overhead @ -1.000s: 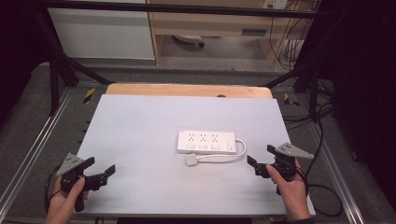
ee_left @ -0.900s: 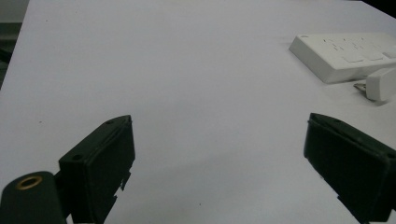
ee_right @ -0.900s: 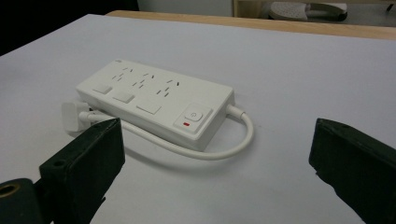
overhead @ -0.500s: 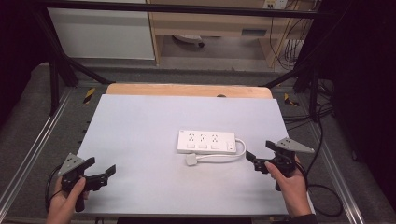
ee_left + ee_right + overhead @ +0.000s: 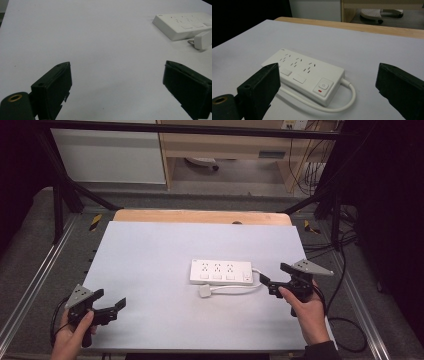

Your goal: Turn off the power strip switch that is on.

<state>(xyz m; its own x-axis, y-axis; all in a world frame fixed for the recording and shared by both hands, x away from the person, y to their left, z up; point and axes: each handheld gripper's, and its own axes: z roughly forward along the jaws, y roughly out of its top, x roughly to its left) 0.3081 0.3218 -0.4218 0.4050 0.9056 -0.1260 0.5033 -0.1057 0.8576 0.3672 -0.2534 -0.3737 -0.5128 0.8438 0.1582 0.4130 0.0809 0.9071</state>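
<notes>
White power strip [image 5: 220,271] on table [image 5: 150,255], plug [image 5: 205,291] beside it

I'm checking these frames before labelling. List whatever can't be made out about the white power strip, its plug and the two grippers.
- White plastic power strip: far end cut off by the right edge in the left gripper view.
- White plug: prongs mostly hidden behind its body there; too small in the high view.
- Power strip's switch state: the button shows a red mark, on or off unclear.
- Right gripper: rear hidden by the hand.
- Left gripper: handle hidden likewise.
</notes>
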